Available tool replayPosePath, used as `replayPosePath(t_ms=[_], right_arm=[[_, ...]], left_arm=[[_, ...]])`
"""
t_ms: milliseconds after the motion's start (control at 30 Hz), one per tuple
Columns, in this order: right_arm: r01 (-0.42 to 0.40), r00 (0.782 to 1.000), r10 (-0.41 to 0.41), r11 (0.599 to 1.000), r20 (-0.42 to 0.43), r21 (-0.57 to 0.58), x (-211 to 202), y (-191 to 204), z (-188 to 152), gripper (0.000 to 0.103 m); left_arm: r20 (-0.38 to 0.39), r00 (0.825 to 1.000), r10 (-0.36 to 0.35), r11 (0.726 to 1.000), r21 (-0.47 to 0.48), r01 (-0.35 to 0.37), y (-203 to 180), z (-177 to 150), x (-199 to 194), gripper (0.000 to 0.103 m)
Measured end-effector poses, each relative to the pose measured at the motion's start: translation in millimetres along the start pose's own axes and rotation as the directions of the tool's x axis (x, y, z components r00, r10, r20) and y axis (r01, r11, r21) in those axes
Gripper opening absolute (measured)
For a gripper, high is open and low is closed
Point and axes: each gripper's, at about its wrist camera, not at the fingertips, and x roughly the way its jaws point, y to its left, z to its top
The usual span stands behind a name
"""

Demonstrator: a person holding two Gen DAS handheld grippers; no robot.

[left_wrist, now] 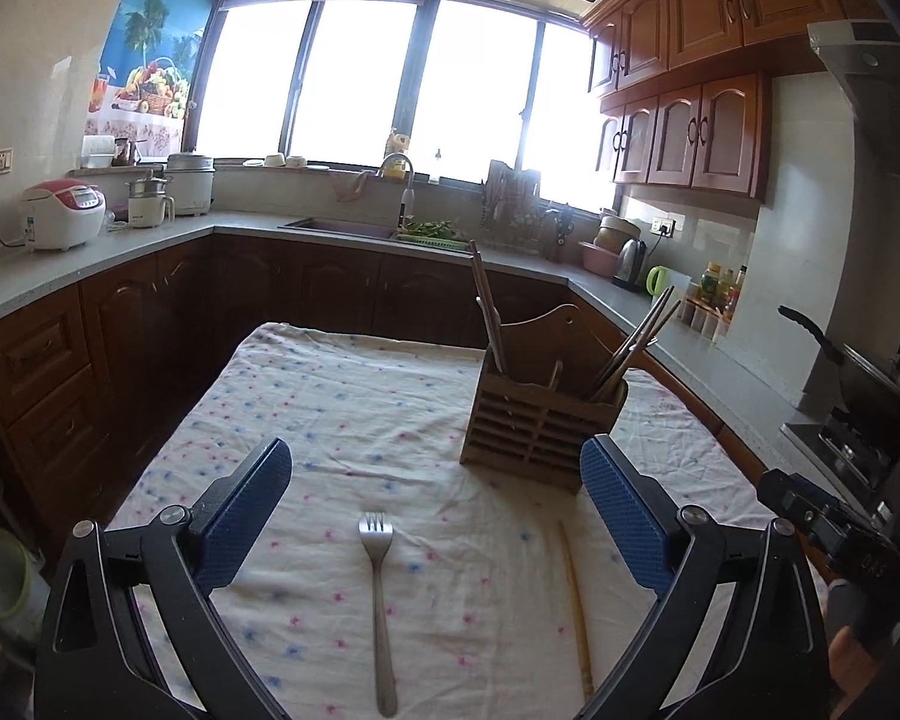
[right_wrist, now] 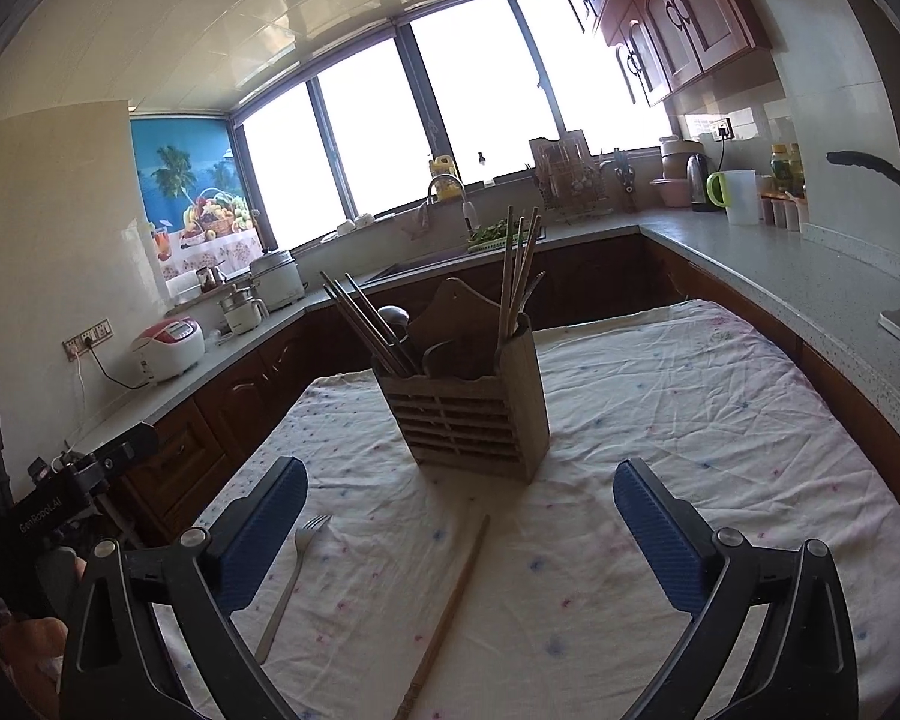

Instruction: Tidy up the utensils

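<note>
While both grippers hang above the near edge of the table, nothing is held yet: the left gripper (left_wrist: 435,516) has its blue-padded fingers spread wide with the silver metal fork (left_wrist: 380,606) lying flat between them, tines toward the far edge, and that framing reads as a line-up for a straight-down pick. Over on the other side, the right gripper (right_wrist: 462,531) is just as wide apart and empty, and the long pale wooden chopstick (right_wrist: 450,606) runs between its fingers, lengthwise toward the holder, so I'd judge each hand has claimed one piece.

Fork and chopstick lie side by side near the front edge, apart from each other. Further in, toward the middle of the table, stands the slatted wooden utensil holder (left_wrist: 537,426), upright, with brown chopsticks (left_wrist: 633,348) leaning out of one end compartment and another bundle standing in the opposite end, and a dark handle in the middle section. That sorting suggests the loose pieces belong in there too.

Underneath it all is a rumpled white cloth with pink and blue specks (right_wrist: 690,420) covering the table; those wrinkles could snag a flat fork. Around it runs a grey worktop (left_wrist: 90,252) over dark wood cabinets, with a sink under bright windows and a white-and-red rice cooker (left_wrist: 63,213) at the left.
</note>
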Motion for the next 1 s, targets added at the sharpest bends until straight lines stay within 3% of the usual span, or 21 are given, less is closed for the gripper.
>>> replayPosePath(t_ms=[167, 267, 367, 633, 833, 1000], right_arm=[[0.002, 0.995, 0.005, 0.998, 0.097, -0.062, -37, 11, 27, 0.103], [0.032, 0.989, -0.021, 0.997, 0.149, -0.070, -53, 15, 28, 0.103], [0.054, 0.982, -0.037, 0.995, 0.183, -0.088, -57, 15, 4, 0.103], [0.107, 0.991, -0.096, 0.987, 0.097, -0.116, -41, 11, -63, 0.103], [0.129, 0.991, -0.120, 0.980, 0.065, -0.152, -42, 11, -84, 0.103], [0.144, 0.989, -0.138, 0.978, 0.051, -0.153, -45, 4, -90, 0.103]], left_arm=[[0.126, 0.992, 0.022, 0.995, 0.096, -0.034, -13, 14, -30, 0.103], [0.117, 0.993, 0.015, 0.990, 0.135, -0.031, -19, 9, -37, 0.103], [0.113, 0.993, 0.018, 0.992, 0.122, -0.032, -18, -10, -42, 0.103], [0.056, 0.995, 0.088, 0.984, 0.148, -0.095, -16, -70, -42, 0.103], [-0.019, 0.993, 0.120, 0.985, 0.131, -0.116, -7, -95, -33, 0.103], [-0.033, 0.991, 0.127, 0.985, 0.124, -0.122, -3, -100, -32, 0.103]])
